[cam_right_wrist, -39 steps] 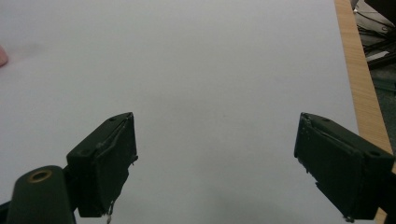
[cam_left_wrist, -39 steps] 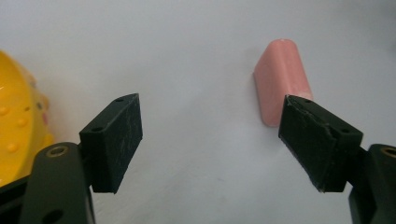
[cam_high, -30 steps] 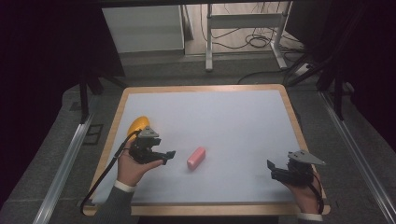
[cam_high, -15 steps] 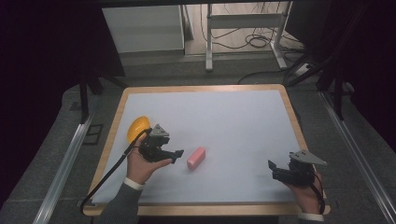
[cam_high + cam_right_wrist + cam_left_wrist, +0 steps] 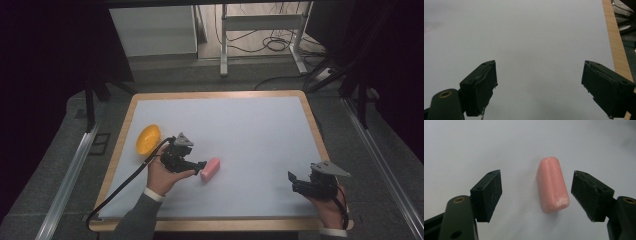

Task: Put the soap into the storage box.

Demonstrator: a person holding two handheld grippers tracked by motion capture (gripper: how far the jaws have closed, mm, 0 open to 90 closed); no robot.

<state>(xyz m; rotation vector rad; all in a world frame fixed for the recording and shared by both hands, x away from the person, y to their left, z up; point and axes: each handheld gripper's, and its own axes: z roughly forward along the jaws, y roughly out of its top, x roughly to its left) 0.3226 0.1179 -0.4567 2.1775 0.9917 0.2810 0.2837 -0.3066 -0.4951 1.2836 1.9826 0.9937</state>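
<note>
Left gripper view: pink block [image 5: 552, 185] between spread left claw [image 5: 536, 195].

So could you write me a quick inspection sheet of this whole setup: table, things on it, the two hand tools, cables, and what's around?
Surface: white table with a wooden rim, flat and bare.
Job's things: pink block lying flat; orange bowl near the left edge.
Clutter: nothing seen.
Grippers: left gripper open, jaws either side of the pink block, not touching; right gripper open over bare table.
Cables: black cable trails from the left gripper off the front edge.
Surroundings: metal frame legs, floor cables, dark curtains.
</note>
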